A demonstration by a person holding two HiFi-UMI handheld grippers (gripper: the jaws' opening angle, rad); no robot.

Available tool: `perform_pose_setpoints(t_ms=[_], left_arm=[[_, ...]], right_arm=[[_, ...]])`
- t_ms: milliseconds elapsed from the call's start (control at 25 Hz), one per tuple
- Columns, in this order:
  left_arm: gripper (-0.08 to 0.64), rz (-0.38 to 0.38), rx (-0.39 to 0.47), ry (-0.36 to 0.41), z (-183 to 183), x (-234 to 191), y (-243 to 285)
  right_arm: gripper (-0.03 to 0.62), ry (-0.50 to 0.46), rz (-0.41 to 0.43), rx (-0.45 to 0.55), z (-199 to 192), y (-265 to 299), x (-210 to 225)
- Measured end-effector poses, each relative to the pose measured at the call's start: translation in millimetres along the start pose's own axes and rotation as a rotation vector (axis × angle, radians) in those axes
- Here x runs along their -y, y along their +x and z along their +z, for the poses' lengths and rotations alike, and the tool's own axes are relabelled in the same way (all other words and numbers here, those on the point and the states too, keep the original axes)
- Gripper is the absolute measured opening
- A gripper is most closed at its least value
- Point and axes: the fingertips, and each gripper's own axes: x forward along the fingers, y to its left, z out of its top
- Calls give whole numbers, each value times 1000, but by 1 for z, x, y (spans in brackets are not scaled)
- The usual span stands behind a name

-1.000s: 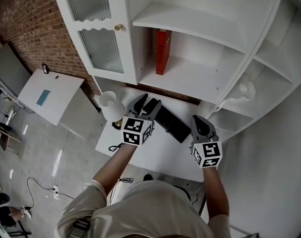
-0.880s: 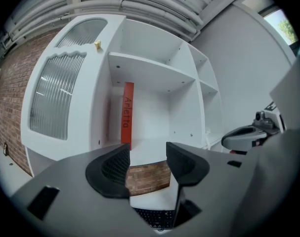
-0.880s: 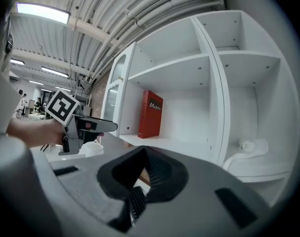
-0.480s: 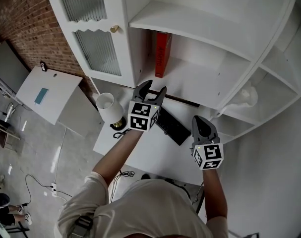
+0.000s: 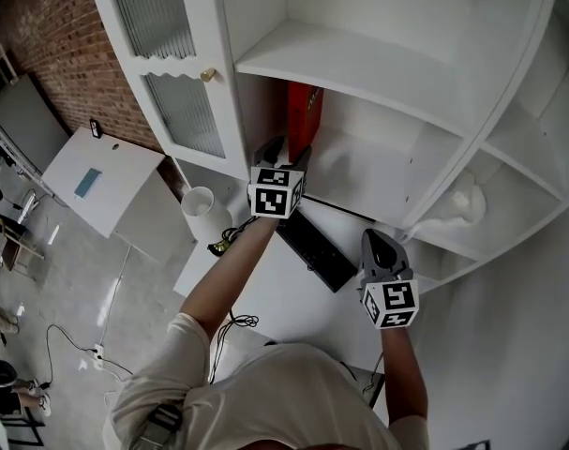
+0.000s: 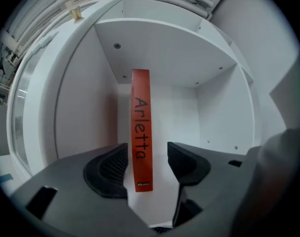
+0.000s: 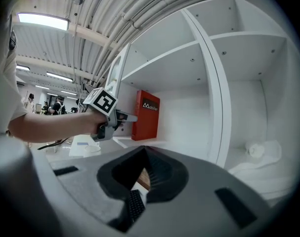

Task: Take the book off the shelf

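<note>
Jaws: on your left gripper (image 6: pixel 147 162) they are opening and stand wide apart. The red book's spine sits between them, and neither pad presses on it. On your right gripper (image 7: pixel 142 169) they are together on nothing.
Book: the slim red hardback book (image 6: pixel 141 127) stands upright and alone on the lower white cabinet shelf (image 5: pixel 359 172), close to the compartment's left wall.
Handling: it looks stiff and fairly light. The cover looks glossy and could slide in the pads. With nothing propping it, a sideways nudge could tip it.
Where to hold: take it across the spine, a pad on each cover, around mid-height or lower. Close squarely before you draw it toward you.
Left gripper view: this is the only view of the spine head-on, with its black lettering centred in the gap.
Right gripper view: this alone shows the book's front cover (image 7: pixel 146 115) with its white logo. It also shows your left gripper side-on at the shelf's front edge.
Head view: only here do you see the desk below, with the black keyboard (image 5: pixel 312 249) on it. Your right gripper (image 5: pixel 378 242) hangs low over the desk, well apart from the book (image 5: pixel 301 120).
Further out: a glass-fronted white cabinet door with a brass knob (image 5: pixel 207 75) stands to the left.
</note>
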Motion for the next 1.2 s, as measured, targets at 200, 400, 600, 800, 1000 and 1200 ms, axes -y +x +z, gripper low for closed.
perform_pose_setpoints(t_ms=[200, 400, 600, 800, 1000, 1200], left_arm=[[241, 34, -13, -10, 10, -8, 25], [247, 59, -25, -27, 15, -13, 51], [247, 104, -49, -28, 14, -25, 75], [181, 115, -49, -30, 11, -27, 84], [155, 110, -33, -28, 12, -26, 81], [148, 79, -29, -26, 11, -17, 67]], right_arm=[[3, 7, 3, 7, 0, 2, 14], [3, 21, 8, 6, -5, 3, 19], [3, 40, -5, 3, -10, 1, 27], [3, 57, -23, -5, -17, -4, 37], [2, 64, -35, -6, -20, -8, 38], [3, 59, -35, -2, -16, -10, 36]])
